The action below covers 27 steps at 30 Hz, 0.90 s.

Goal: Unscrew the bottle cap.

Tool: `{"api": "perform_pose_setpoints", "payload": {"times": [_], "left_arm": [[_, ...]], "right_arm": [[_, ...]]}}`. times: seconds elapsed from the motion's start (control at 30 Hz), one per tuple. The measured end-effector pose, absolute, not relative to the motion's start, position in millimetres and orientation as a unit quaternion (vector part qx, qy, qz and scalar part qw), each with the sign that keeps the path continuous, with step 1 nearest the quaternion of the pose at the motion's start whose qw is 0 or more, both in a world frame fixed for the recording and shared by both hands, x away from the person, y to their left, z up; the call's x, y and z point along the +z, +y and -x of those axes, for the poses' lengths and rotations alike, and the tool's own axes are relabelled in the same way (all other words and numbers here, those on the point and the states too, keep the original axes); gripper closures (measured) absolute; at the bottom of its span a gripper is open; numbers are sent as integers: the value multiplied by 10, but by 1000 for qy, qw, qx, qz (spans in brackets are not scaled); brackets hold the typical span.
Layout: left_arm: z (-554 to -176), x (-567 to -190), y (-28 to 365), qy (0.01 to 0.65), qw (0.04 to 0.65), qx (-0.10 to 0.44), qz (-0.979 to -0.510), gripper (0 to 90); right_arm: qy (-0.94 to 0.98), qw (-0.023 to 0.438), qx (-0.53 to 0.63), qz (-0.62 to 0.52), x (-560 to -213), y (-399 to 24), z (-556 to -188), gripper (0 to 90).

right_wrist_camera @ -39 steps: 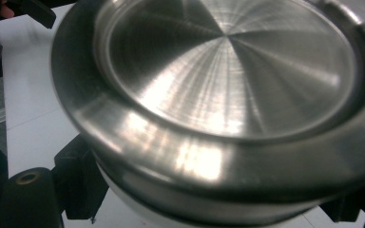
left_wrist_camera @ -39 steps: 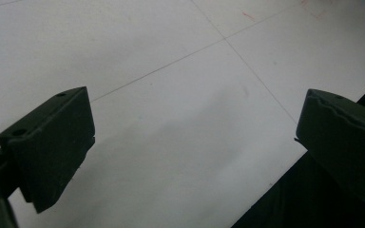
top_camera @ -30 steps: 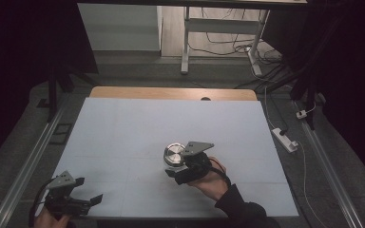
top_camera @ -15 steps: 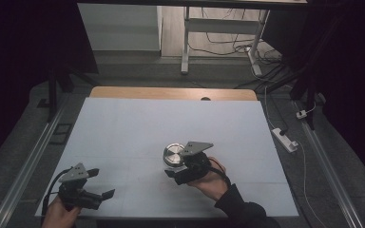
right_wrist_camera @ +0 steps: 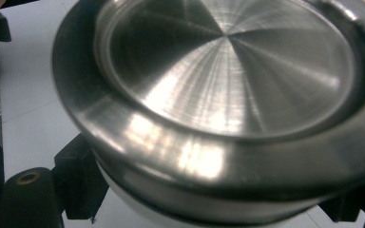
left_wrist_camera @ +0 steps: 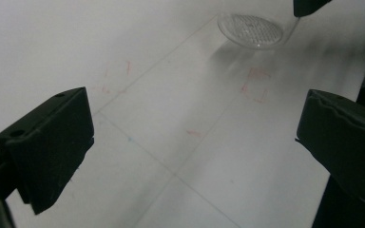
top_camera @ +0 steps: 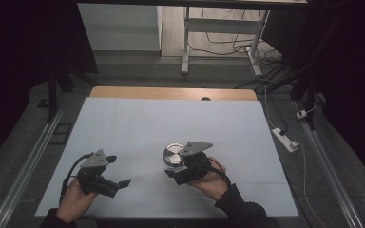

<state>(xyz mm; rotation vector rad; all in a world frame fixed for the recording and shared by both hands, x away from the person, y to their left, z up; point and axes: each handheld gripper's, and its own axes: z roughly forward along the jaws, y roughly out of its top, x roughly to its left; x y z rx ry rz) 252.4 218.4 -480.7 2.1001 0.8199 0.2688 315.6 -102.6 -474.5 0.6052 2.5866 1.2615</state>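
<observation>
Metal-lidded jar (top_camera: 173, 155) sits near the middle of the white surface (top_camera: 138, 118), just ahead of the person's right hand, its brushed steel lid (right_wrist_camera: 228, 71) on top and a clear body below it. In the right gripper view the black jaws come up from beneath the lid's rim and are clamped on the jar below it. The right gripper (top_camera: 183, 167) therefore has the jar secured, and it appears to rest on the surface rather than hang in the air.

Nearer the front edge and off to the left, the left gripper (top_camera: 116, 184) is aimed across at the jar, its jaws spread wide with nothing between them; the left gripper view looks past them to the jar's clear base (left_wrist_camera: 250, 29) farther off.

My judgement: the holding step is done; the left gripper's approach and grip on the lid remain.
</observation>
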Motion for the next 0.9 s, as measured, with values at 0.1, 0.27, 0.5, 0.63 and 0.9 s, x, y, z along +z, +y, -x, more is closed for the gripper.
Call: {"api": "perform_pose_setpoints", "payload": {"times": [0.1,0.27,0.5,0.63,0.9], "left_arm": [[-2607,-4745,2117,319,427,102,-840,0],[-2725,-4639,1999,302,435,102,-842,0],[-2895,-4510,1839,264,444,98,-851,0],[-3001,-4468,1747,236,447,92,-858,0],[-3139,-4400,1493,161,453,57,-875,0]], "right_arm": [[875,100,426,-206,-4748,-1026,-3157,151],[876,98,426,-205,-4748,-1025,-3158,151],[878,95,424,-201,-4766,-1015,-3161,151],[880,94,423,-196,-4774,-1005,-3159,151],[882,88,423,-190,-4776,-994,-3157,151]]}}
